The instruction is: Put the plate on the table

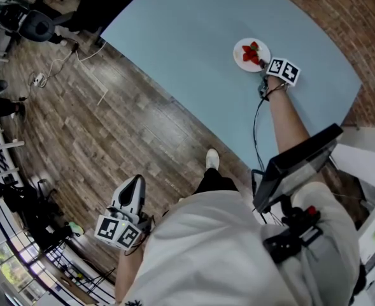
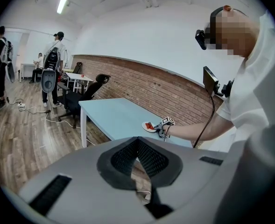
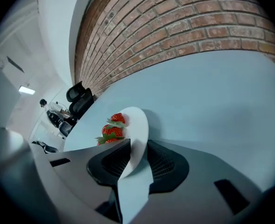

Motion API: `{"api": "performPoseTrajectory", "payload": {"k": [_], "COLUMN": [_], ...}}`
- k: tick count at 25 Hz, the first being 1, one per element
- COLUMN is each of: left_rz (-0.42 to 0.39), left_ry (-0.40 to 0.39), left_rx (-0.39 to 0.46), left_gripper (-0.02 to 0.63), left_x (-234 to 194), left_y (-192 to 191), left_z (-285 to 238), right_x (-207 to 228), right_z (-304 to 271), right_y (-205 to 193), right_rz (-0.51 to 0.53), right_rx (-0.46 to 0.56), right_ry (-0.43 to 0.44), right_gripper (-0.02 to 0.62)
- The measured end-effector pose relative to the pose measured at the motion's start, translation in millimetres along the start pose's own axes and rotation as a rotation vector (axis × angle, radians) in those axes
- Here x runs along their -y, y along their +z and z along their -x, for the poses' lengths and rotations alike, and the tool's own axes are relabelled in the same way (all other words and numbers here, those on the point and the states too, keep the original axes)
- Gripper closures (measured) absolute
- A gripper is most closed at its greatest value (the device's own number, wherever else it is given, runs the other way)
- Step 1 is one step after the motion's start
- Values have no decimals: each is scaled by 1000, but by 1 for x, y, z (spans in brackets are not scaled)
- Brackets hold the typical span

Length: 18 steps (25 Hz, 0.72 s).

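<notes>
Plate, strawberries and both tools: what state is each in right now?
plate: resting on the table, its near rim between the right tool's jaws.
strawberries: lying on the plate.
right tool: jaws apart around the plate's rim, not clamped on it.
left tool: jaws together, nothing between them, held over the floor away from the table.

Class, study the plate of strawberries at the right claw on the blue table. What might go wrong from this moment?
1. The plate has its rim between the parted jaws of the right claw. A crooked pull-back may well catch that rim and drag or tip the plate.
2. The strawberries lie loose on the plate. A knock could roll them onto the table.
</notes>
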<state>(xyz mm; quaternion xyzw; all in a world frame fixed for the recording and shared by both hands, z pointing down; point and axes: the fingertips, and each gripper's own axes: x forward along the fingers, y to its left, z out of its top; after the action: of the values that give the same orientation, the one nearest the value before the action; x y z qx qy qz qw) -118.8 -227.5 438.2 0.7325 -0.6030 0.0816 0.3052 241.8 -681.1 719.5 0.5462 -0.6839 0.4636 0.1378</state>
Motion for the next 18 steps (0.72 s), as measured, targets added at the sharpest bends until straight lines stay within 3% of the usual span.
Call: {"api": "performPoseTrajectory", "payload": {"k": [5, 14, 18], "left_rz": [-2, -8, -25], "left_ry": [12, -16, -54], "left_rx": [-10, -28, -32], "left_gripper": [604, 604, 604], "left_x": [1, -11, -10], "left_y": [-6, 0, -14], "left_z": [10, 25, 37], "right_x": [-2, -8, 10], "right_z": [2, 17, 34], "right_y": [-2, 0, -11], "right_rz": [164, 216, 348], "right_rx": [19, 65, 21], "right_ry": [-71, -114, -221], "right_gripper": [482, 480, 468]}}
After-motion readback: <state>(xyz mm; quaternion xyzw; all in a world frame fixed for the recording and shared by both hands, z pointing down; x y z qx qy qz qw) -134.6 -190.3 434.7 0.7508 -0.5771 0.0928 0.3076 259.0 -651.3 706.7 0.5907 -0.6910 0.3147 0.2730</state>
